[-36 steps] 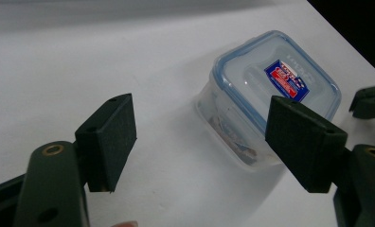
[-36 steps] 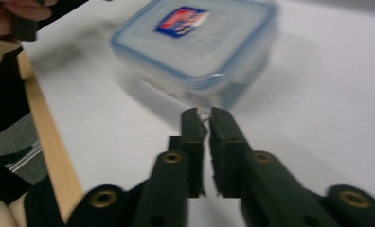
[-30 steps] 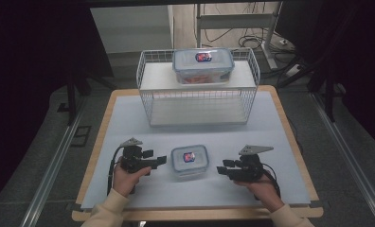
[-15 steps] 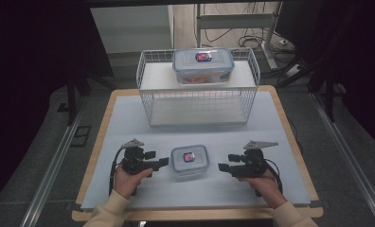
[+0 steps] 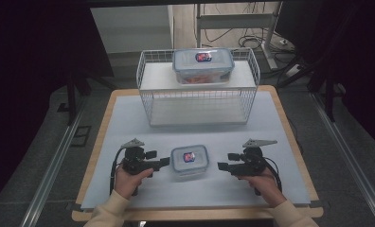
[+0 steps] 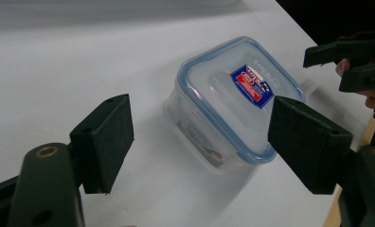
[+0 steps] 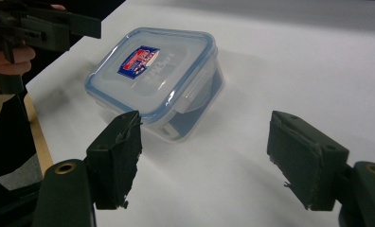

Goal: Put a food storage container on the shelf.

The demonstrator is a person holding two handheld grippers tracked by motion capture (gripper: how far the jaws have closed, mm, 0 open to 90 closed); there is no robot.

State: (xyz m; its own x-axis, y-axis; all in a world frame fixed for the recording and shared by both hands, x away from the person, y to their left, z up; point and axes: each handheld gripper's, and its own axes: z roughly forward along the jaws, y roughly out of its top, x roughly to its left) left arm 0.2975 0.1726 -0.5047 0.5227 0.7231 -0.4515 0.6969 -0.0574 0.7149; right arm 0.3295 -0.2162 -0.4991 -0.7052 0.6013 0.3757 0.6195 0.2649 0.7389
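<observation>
You are holding both claws level on the bench (image 5: 129, 113), one at each side of the small lidded box (image 5: 190, 161), which is sitting near the front edge, between them and touching neither. Your left claw (image 5: 163, 162) is standing wide open with nothing between its pads; in the left gripper view the box (image 6: 233, 99) is lying just ahead of the gap, turned corner-on. Your right claw (image 5: 223, 166) has just been opening and is now gaping wide as well, gripping nothing, with the box (image 7: 155, 75) ahead and off to one side of its pads.

The likely trouble is the box sliding. It looks light and is resting on a smooth sheet, so if one claw is reaching it before the other, you are probably pushing it away rather than pinching it. Because it is sitting skewed to both claws, a pad closing on a corner may spin it. The side latch (image 7: 195, 92) is also exposed; catching it could pop the lid. Behind, the wire basket (image 5: 198, 101) carrying a larger box (image 5: 203, 65) is standing well apart, so a collision there seems unlikely.
</observation>
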